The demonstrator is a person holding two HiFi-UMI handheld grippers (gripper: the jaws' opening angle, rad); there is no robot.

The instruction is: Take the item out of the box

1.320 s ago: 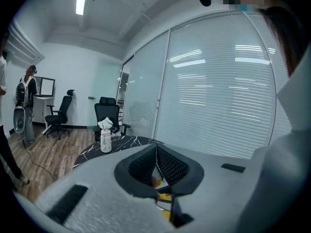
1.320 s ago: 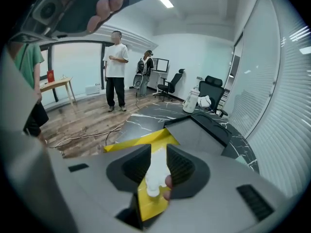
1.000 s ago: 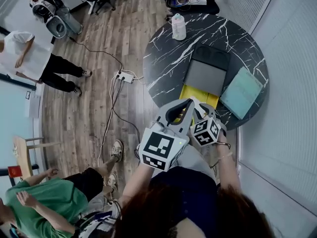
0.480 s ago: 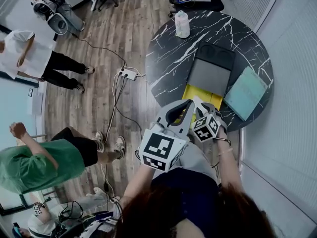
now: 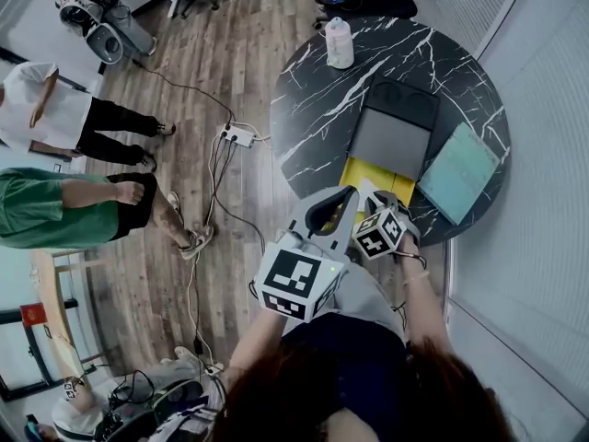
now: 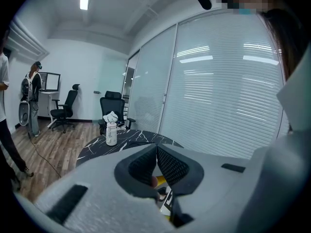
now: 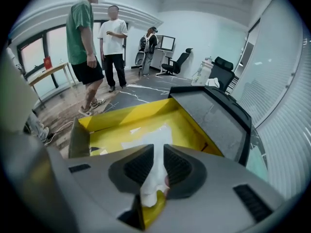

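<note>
Legible text, brands, numbers, signs: none could be read.

- Left marker cube [image 5: 294, 284], on the left hand-held gripper [image 6: 156, 148]: black-and-white square code patterns only; no letters or numerals.
- Right marker cube [image 5: 379, 236], on the right hand-held gripper [image 7: 159, 148]: the same kind of pattern.
- White sheet [image 7: 154, 171], clamped between the right jaws: showed no print.
- Yellow box [image 7: 121, 125]: inner faces carried no readable print.
- Bottle [image 5: 340, 42] on the counter [image 5: 313, 109]: any print was too small to read.

White item [image 7: 154, 171] over open yellow box [image 7: 116, 120]
</note>
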